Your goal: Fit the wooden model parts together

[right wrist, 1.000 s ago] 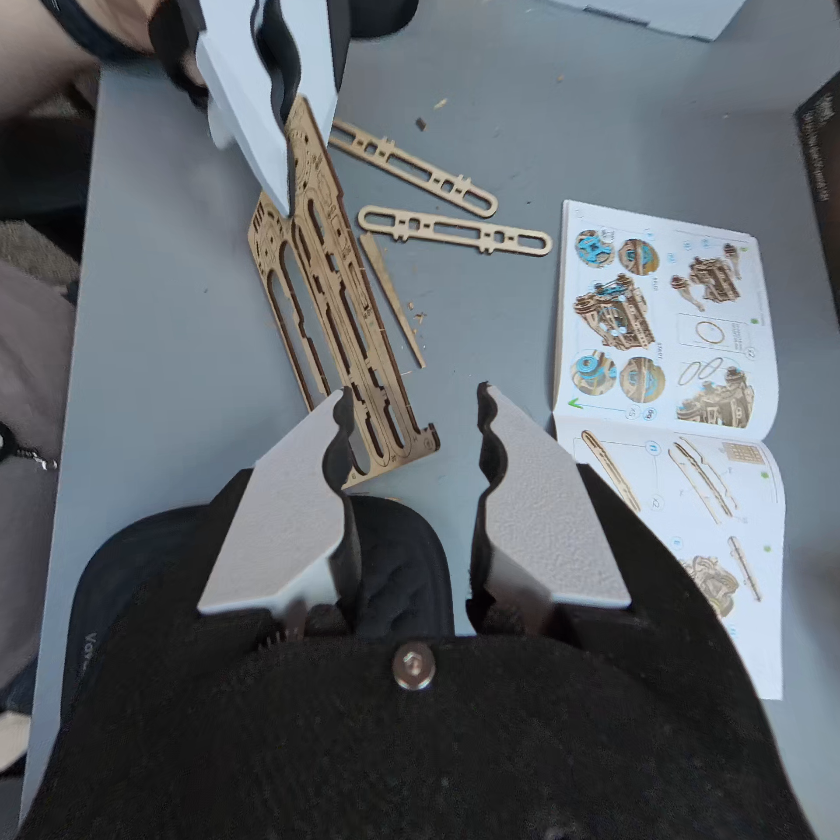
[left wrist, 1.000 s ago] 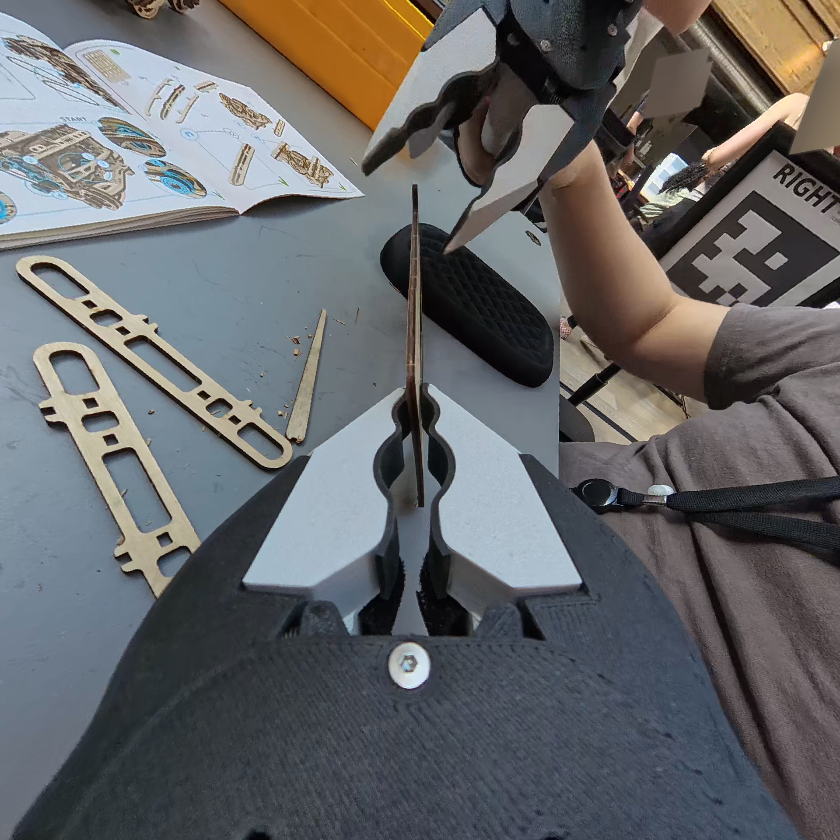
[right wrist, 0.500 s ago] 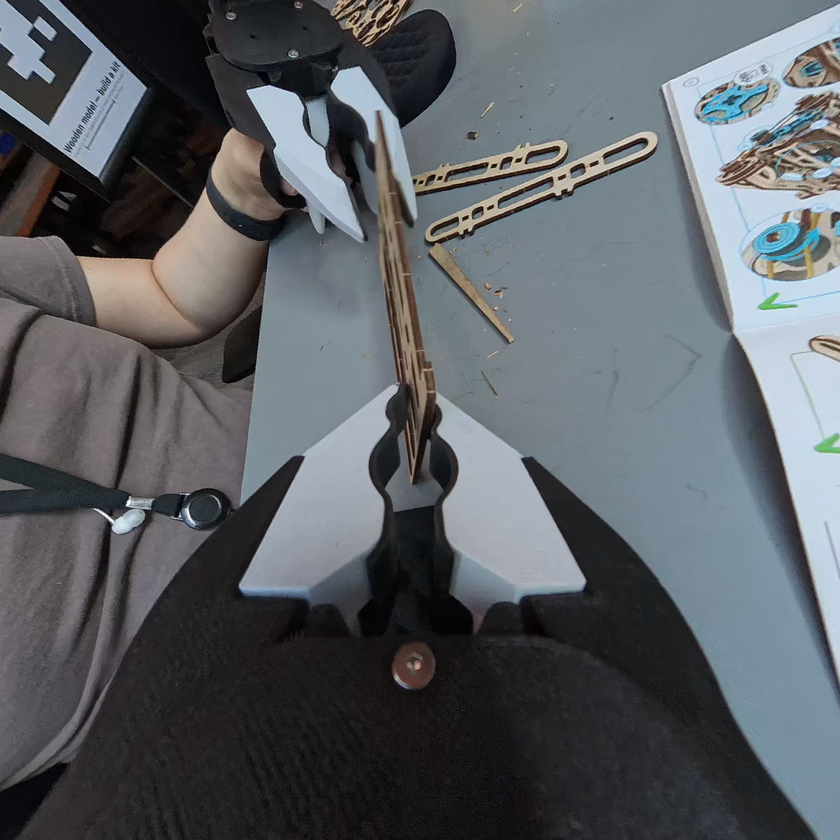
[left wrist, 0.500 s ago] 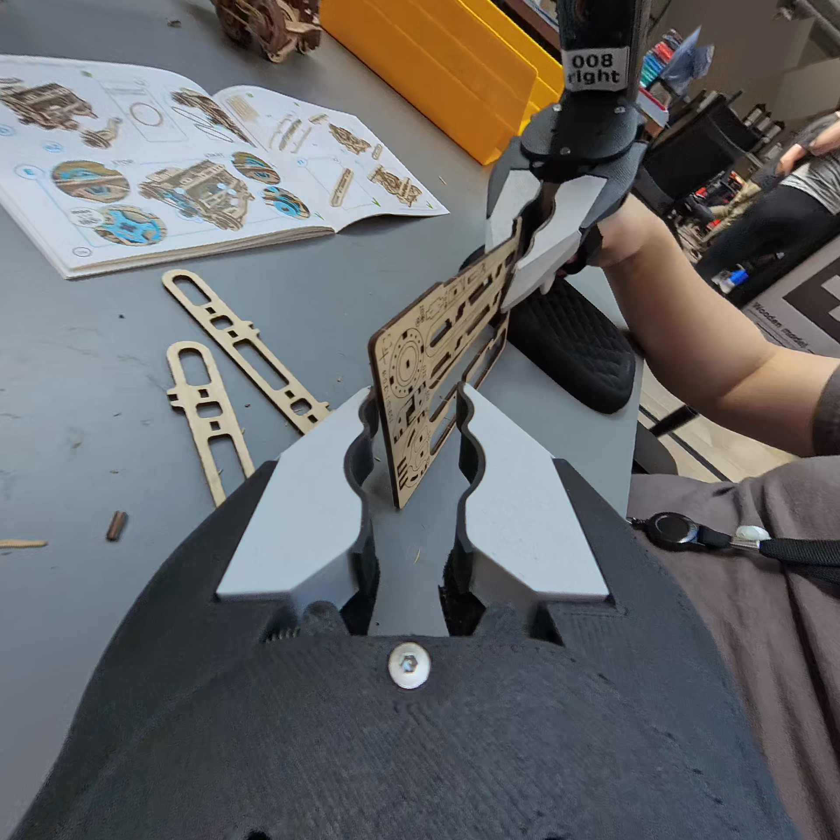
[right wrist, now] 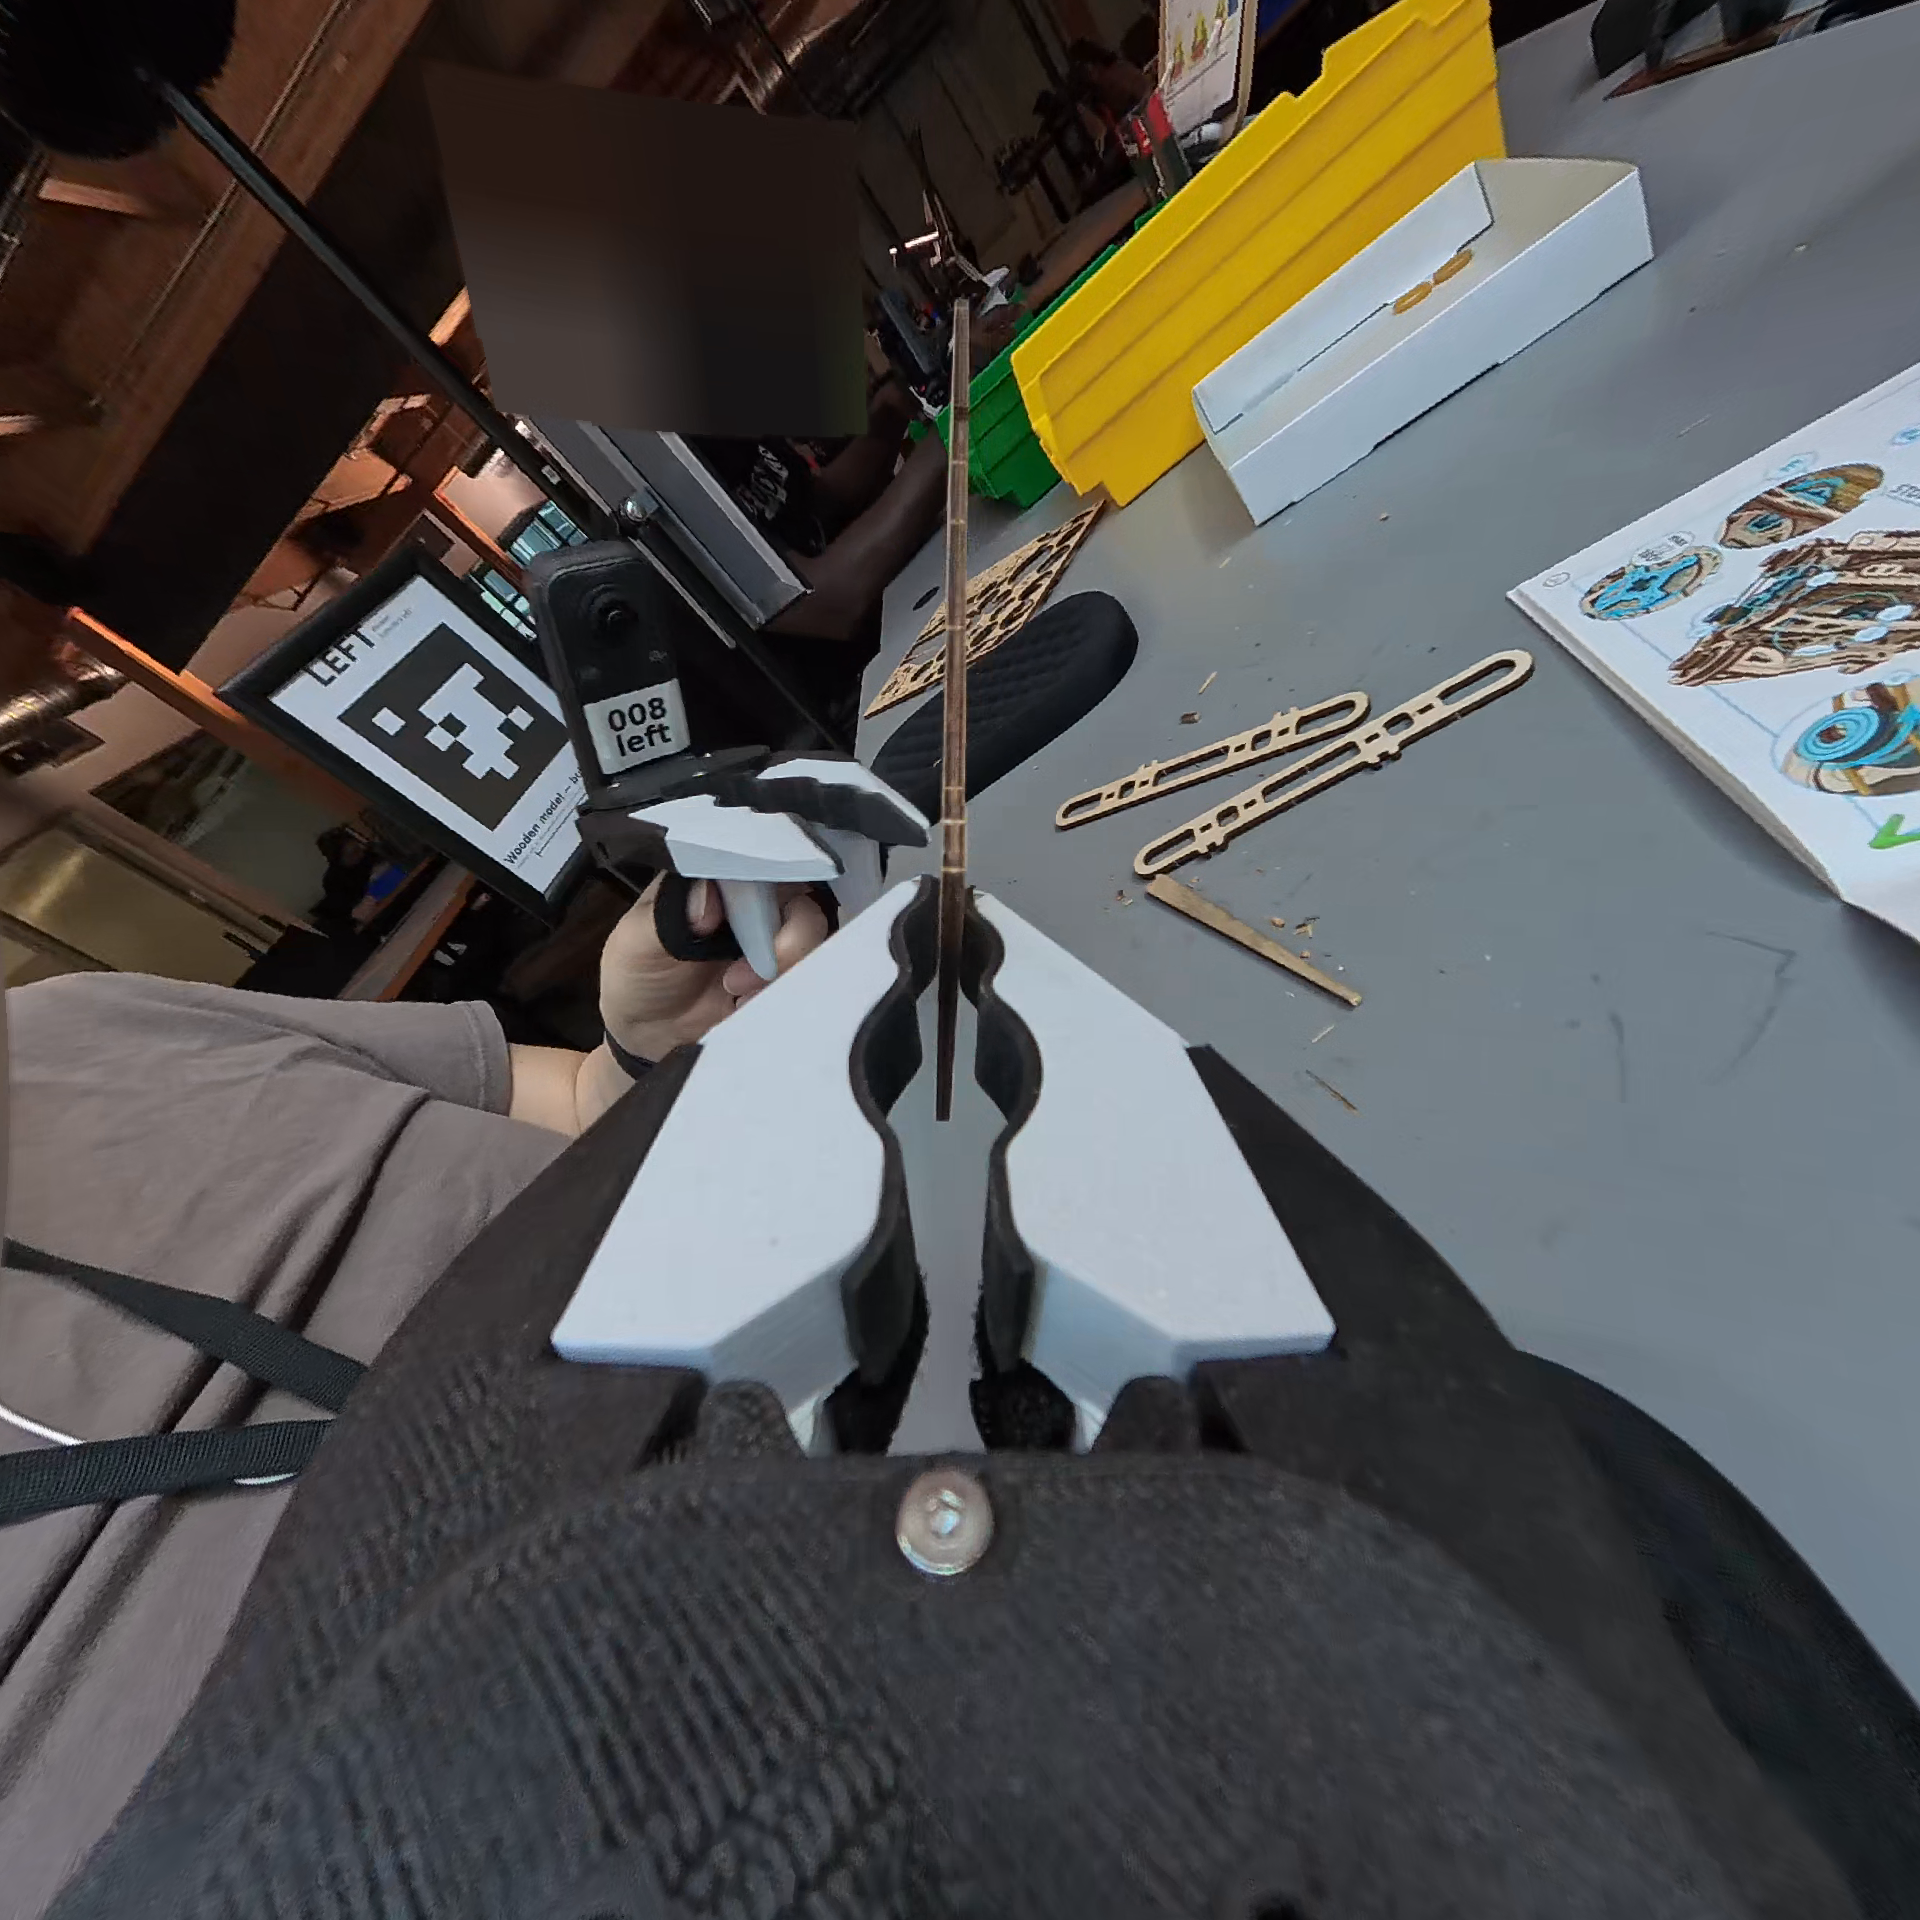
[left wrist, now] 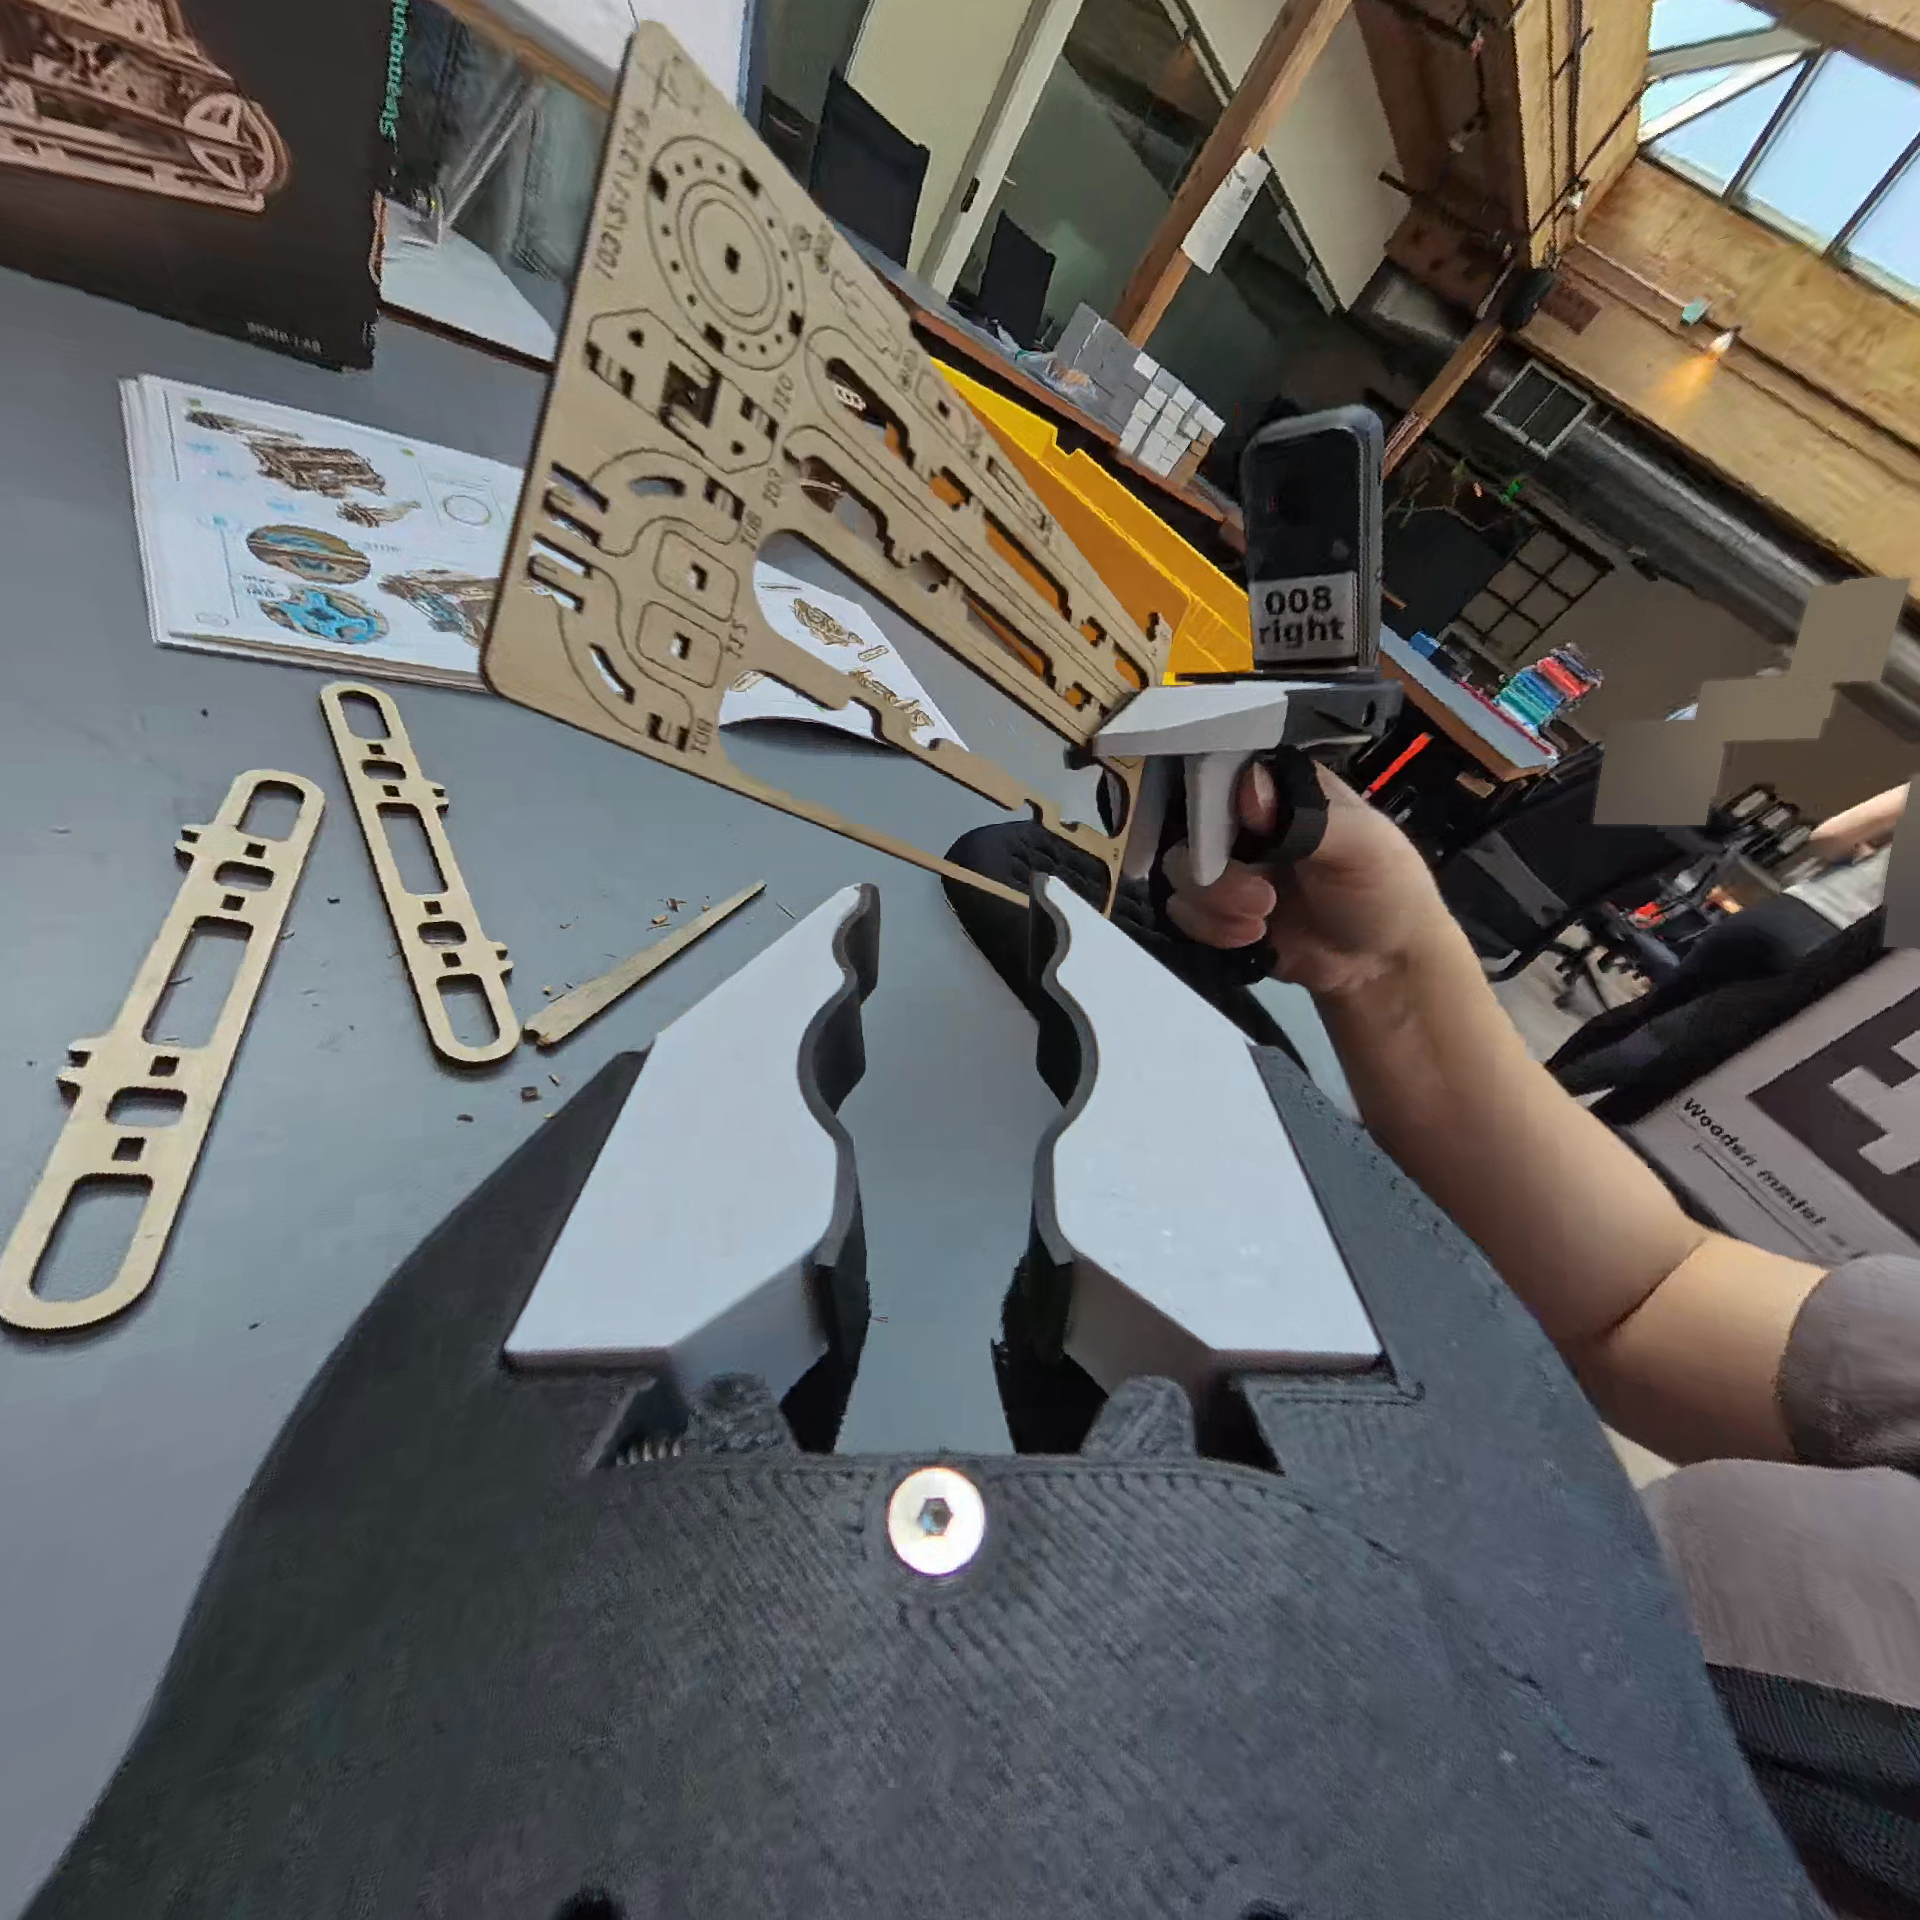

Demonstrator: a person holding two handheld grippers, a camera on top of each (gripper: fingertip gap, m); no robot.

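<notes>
My right gripper [right wrist: 943,902] is shut on the edge of a thin wooden parts sheet [right wrist: 954,623], which stands up edge-on from its fingertips. In the left wrist view the sheet [left wrist: 748,436] shows flat, full of cut-out shapes, held in the air by the right gripper [left wrist: 1117,758]. My left gripper [left wrist: 951,909] is open and empty, just below the sheet's lower edge; it also shows in the right wrist view [right wrist: 894,821], left of the sheet. Two long slotted wooden strips [left wrist: 416,873] [left wrist: 156,1049] and a thin wooden sliver [left wrist: 644,966] lie on the grey table [left wrist: 125,727].
An open instruction booklet [left wrist: 312,520] lies at the back of the table, a dark kit box [left wrist: 187,156] behind it. Yellow bins [right wrist: 1257,249], a white tray [right wrist: 1434,322], a black pad [right wrist: 997,686] and another wooden sheet [right wrist: 977,613] sit nearby. A person's arm [left wrist: 1507,1174] is at the right. The gap from one gripper's tips to the other's is roughly 7 cm.
The sheet passed from my left gripper to my right: the left opened and let go, the right shut on the sheet's edge and lifted it up off the table.
</notes>
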